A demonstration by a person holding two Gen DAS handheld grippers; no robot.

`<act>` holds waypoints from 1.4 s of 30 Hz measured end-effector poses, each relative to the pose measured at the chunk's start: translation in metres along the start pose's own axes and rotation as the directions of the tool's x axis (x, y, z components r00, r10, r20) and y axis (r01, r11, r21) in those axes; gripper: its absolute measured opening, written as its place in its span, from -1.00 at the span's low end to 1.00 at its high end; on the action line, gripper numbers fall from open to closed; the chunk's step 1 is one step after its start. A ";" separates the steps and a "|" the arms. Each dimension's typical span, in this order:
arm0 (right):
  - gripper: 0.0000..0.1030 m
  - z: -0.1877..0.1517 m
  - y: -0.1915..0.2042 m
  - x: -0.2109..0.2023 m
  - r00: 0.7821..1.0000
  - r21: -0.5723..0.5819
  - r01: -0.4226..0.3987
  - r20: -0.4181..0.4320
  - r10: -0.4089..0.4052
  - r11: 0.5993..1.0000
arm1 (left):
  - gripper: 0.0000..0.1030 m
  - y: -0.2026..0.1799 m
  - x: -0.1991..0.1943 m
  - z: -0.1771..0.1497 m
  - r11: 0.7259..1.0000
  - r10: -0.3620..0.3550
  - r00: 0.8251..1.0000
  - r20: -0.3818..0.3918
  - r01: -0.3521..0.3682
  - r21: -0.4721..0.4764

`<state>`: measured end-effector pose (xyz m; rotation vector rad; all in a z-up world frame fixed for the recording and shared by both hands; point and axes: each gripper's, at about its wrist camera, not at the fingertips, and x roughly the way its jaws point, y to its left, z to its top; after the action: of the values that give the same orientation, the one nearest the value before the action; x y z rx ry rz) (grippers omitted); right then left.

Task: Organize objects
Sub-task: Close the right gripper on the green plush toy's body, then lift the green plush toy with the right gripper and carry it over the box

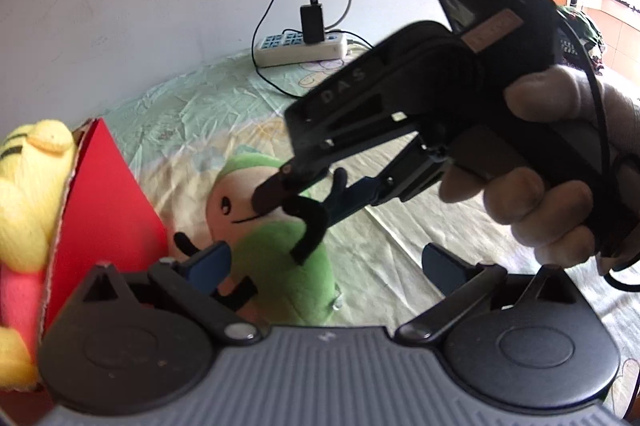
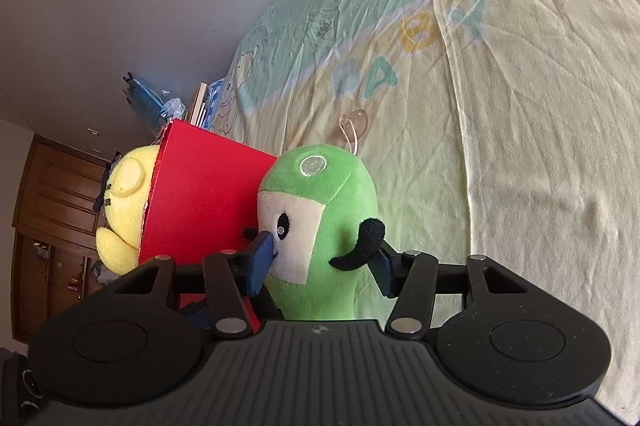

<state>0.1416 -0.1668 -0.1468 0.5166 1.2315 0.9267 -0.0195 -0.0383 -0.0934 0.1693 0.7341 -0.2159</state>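
A green plush toy [image 1: 280, 258] [image 2: 320, 194] with a cream face and black arms lies on the pale patterned bedsheet [image 2: 520, 146], against the side of a red box [image 1: 108, 194] [image 2: 200, 194]. A yellow plush [image 1: 28, 186] [image 2: 124, 198] sticks out of that box. My right gripper [image 2: 322, 258] [image 1: 308, 198], held by a hand [image 1: 540, 206], is shut on the green toy, one pad on its face and the other by its black arm. Just in front of the toy, my left gripper [image 1: 326, 262] stands open and holds nothing.
A white power strip [image 1: 300, 50] with a black charger and cables lies at the far edge of the bed by the wall. A clear suction cup [image 2: 354, 124] on a string lies behind the green toy. Blue bags [image 2: 152, 102] and a wooden wardrobe [image 2: 52, 206] stand beyond the box.
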 end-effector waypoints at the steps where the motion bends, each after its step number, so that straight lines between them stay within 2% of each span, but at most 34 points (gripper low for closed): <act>1: 0.05 0.000 -0.002 -0.002 1.000 0.006 -0.004 0.004 0.004 1.000 | 0.97 0.006 0.001 0.002 1.000 -0.009 1.000 -0.003 0.009 -0.026; 4: 0.05 0.001 -0.006 -0.006 1.000 0.004 -0.013 0.007 0.013 1.000 | 0.97 0.019 0.011 0.007 0.994 -0.038 0.999 -0.018 0.036 -0.100; 11: 0.09 0.000 -0.015 -0.008 0.999 0.027 -0.037 0.007 0.037 0.999 | 0.97 0.025 0.047 0.010 0.988 -0.052 0.993 -0.105 0.035 -0.153; 21: 0.07 -0.010 -0.016 0.003 0.995 0.097 -0.099 0.020 0.097 0.990 | 0.92 0.026 0.052 0.008 0.987 -0.027 0.988 -0.153 0.002 -0.160; 27: 0.04 -0.020 -0.007 -0.004 0.996 0.079 -0.085 0.030 0.083 0.993 | 0.89 0.024 0.041 0.005 0.983 -0.060 0.986 -0.156 0.031 -0.178; 36: 0.04 -0.058 -0.002 -0.035 0.997 0.083 -0.058 0.049 0.054 0.995 | 0.89 -0.002 0.010 -0.004 0.983 -0.106 0.982 -0.155 0.081 -0.163; 42: 0.04 -0.081 0.005 -0.054 0.996 0.081 -0.062 0.064 0.057 0.995 | 0.88 -0.016 -0.014 -0.008 0.990 -0.088 0.988 -0.127 0.072 -0.124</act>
<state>0.0600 -0.2193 -0.1358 0.6461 1.2077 0.9068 -0.0383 -0.0500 -0.0909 0.0407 0.8838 -0.2385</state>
